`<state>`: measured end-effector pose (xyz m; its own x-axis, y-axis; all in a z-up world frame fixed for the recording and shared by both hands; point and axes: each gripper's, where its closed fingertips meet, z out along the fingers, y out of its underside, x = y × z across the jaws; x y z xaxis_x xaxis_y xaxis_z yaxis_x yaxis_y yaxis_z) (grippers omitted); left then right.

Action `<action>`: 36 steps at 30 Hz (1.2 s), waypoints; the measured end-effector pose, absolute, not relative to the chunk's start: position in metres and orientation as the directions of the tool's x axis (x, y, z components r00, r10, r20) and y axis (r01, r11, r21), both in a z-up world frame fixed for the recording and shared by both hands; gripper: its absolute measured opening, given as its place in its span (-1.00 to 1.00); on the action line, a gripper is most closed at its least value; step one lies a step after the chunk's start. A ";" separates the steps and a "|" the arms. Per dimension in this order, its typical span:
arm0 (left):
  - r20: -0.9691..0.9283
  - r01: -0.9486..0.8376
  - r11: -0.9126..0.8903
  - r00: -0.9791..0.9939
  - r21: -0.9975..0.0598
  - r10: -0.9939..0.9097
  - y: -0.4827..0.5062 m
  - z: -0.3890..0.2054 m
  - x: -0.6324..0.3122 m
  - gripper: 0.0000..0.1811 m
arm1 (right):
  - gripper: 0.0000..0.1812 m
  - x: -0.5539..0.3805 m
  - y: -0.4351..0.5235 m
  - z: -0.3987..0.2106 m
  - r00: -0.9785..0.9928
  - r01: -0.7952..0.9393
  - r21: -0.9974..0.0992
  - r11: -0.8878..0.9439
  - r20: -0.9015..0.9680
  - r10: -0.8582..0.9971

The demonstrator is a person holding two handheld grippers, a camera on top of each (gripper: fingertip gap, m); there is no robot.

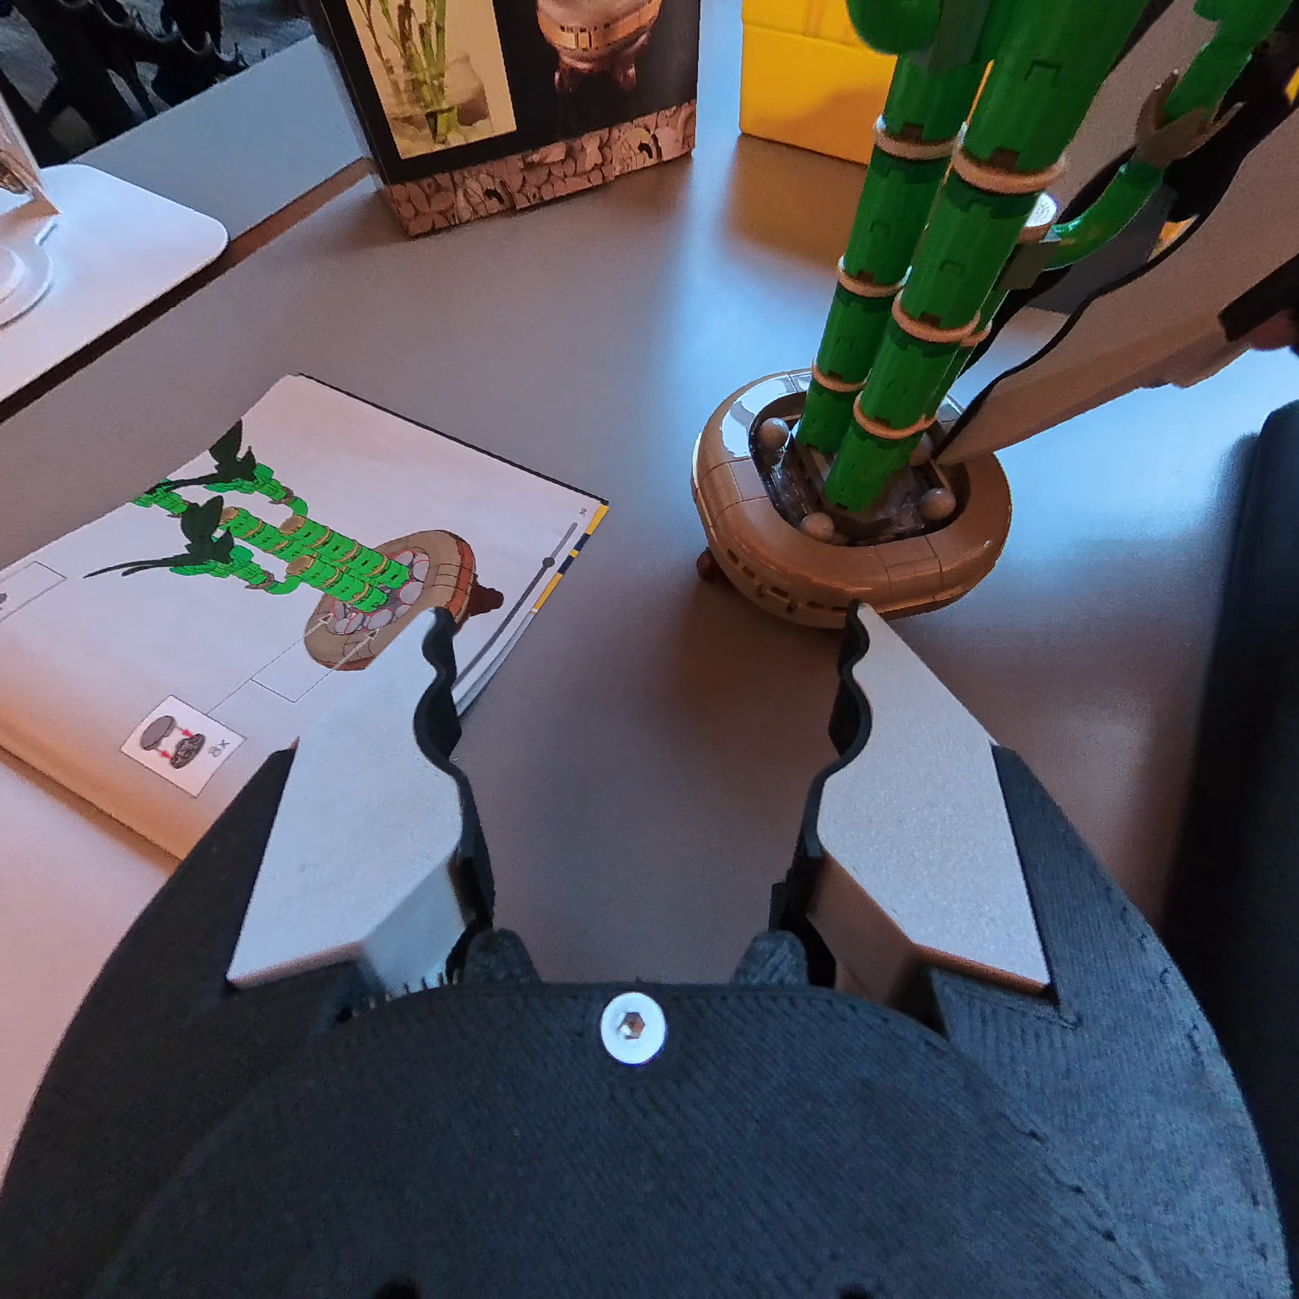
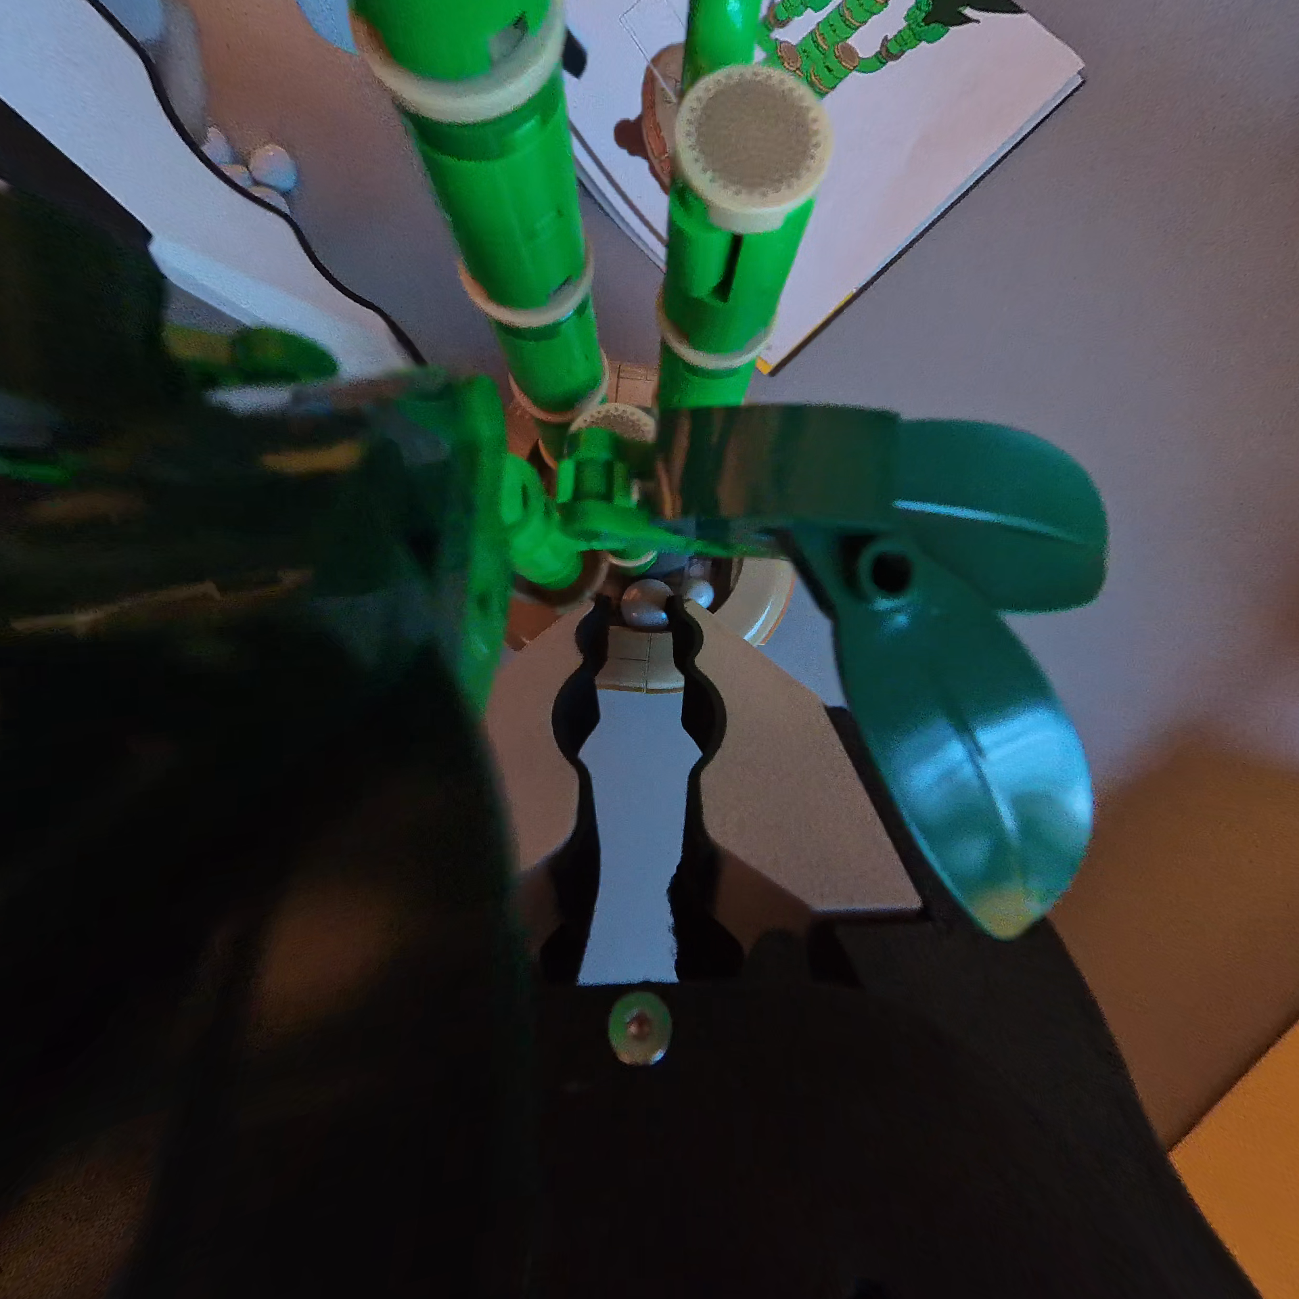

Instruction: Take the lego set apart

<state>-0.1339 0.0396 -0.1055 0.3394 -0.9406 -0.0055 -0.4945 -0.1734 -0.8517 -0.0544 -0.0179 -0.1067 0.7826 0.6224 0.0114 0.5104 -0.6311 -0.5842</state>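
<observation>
The left gripper (image 1: 647, 618) hovers low over the grey table (image 1: 632, 351), jaws wide apart and holding nothing; its right fingertip sits just beside the tan pot (image 1: 843, 562) of the lego bamboo set. The pot lies ahead and to the right. The right gripper (image 2: 636, 611) is nearer the work: it reaches down among the green stalks (image 1: 914, 316), jaws nearly together around a grey pebble (image 2: 643, 604) inside the pot, though a firm clamp cannot be confirmed. The stalks rise roughly upright from the pot, long axis vertical, leaning slightly. An open instruction booklet (image 1: 316, 527) lies to the left.

One lego plant (image 1: 871, 436), one booklet (image 1: 316, 562), two boxes (image 1: 520, 105).
</observation>
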 end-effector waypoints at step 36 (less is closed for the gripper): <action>-0.020 -0.488 -0.150 0.326 -0.860 -0.945 0.037 -0.099 -0.135 0.17 | -0.76 -0.060 -0.018 -0.110 0.781 0.495 -0.525 -0.693 -0.081 0.619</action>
<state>-0.1354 0.0373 -0.0992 0.3261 -0.9451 -0.0196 -0.4875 -0.1503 -0.8601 -0.0604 -0.0180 -0.1100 0.7814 0.6188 -0.0806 0.4946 -0.6929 -0.5246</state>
